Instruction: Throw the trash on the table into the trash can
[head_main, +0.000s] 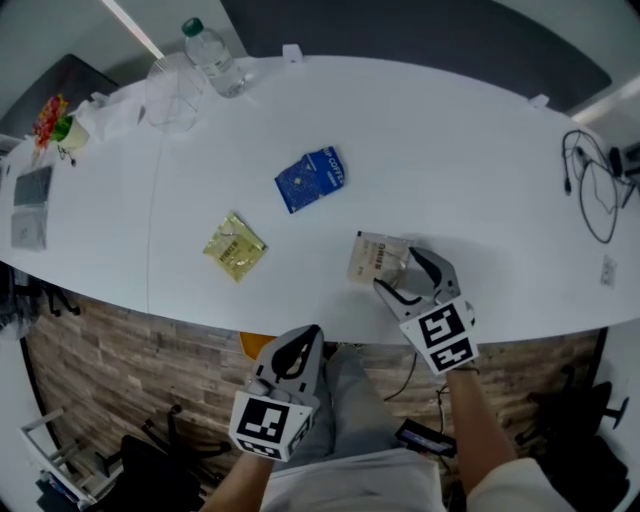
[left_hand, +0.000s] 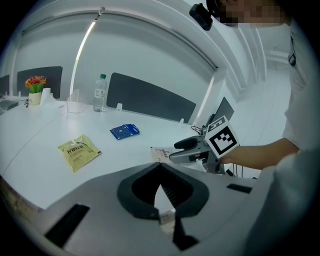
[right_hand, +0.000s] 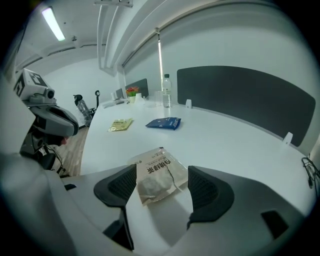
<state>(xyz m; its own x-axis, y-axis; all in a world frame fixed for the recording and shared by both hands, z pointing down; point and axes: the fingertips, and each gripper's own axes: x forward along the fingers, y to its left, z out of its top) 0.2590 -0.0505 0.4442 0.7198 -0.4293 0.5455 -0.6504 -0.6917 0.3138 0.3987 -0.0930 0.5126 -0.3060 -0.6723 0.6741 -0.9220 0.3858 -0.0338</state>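
Three packets lie on the white table (head_main: 470, 150). A beige packet (head_main: 378, 258) (right_hand: 157, 175) rests near the front edge. My right gripper (head_main: 398, 270) (right_hand: 161, 172) is open around it, one jaw on each side, pads not pressing. A yellow packet (head_main: 234, 247) (left_hand: 78, 152) lies to the left, and a blue packet (head_main: 311, 179) (left_hand: 124, 131) sits farther back. My left gripper (head_main: 300, 340) (left_hand: 160, 182) is shut and empty, hanging off the table's front edge over the person's lap.
A water bottle (head_main: 212, 57) and a clear container (head_main: 172, 95) stand at the back left, with a small flower pot (head_main: 55, 125) beyond. Black cables (head_main: 590, 185) lie at the right end. An orange object (head_main: 255, 343) shows below the table's front edge.
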